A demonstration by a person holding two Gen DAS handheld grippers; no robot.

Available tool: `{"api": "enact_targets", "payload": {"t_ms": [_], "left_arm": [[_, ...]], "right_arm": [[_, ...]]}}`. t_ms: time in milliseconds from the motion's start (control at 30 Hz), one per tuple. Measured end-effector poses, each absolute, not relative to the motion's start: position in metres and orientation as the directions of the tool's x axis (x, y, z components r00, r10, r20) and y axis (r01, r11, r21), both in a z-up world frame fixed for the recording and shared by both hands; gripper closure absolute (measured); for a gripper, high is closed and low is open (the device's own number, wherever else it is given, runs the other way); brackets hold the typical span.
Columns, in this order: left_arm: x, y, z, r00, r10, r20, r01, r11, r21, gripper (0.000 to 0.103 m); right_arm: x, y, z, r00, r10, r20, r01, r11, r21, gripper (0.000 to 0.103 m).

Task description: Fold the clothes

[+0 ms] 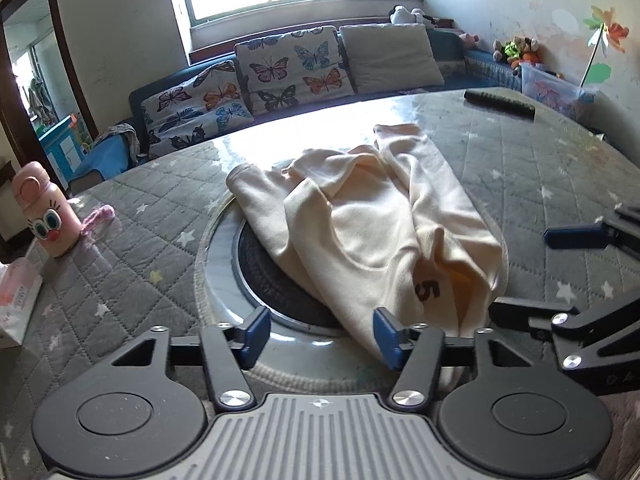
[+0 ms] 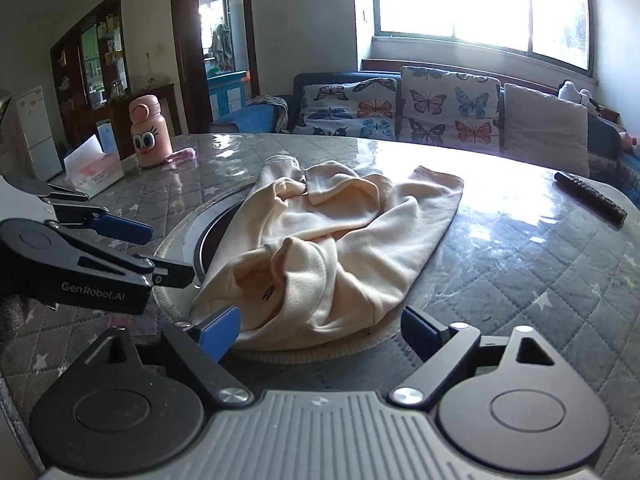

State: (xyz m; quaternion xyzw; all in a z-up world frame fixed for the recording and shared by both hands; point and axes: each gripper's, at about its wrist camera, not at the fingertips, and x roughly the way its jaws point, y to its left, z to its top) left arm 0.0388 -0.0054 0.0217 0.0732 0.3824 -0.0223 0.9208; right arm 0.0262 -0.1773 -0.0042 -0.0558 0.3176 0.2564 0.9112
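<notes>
Lying rumpled at the middle of the round table (image 1: 520,168), half over the dark recessed disc (image 1: 272,276) set into its quilted grey cover: a cream garment (image 1: 360,220), bunched and creased. Long axis running from the near edge toward the far edge beside the sofa (image 1: 280,68), leaning a little to the right in the left wrist view. Two tube-like ends pointing away toward the far edge; a wider end with a dark printed mark facing the near edge.

Hovering at the near edge, left gripper (image 1: 320,334), jaws parted about halfway, right blue pad (image 1: 386,338) touching the garment's near hem, left pad over the bare disc rim, nothing pinched. Just to its right, right gripper (image 2: 320,330), jaws spread wide, the near hem lying between the pads, not clamped.

Standing near the left edge: a pink bottle (image 2: 149,136) with a cartoon face, beside a tissue box (image 2: 94,168). Resting near the far right edge: a dark remote (image 2: 590,196).
</notes>
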Motion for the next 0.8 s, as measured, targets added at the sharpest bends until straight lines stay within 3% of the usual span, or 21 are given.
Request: {"api": "enact_targets", "payload": {"t_ms": [100,567,800], "left_arm": [[0.047,-0.008,0.021,0.701,-0.002,-0.713,0.106,0.989,0.101,0.059],[0.093,-0.023,0.027,0.693,-0.09,-0.716,0.159,0.987,0.03,0.059],[0.117,-0.027,0.018,0.65,-0.143,-0.746,0.179,0.983,-0.032,0.06]], "right_arm": [[0.033,-0.178,-0.008,0.65,0.44,-0.619,-0.502,0.861,0.084,0.025],[0.053,-0.161,-0.012,0.608,0.494,-0.622,-0.557,0.823,0.11,0.059],[0.059,-0.154,-0.019,0.592,0.498,-0.633,-0.573,0.813,0.104,0.069]]}}
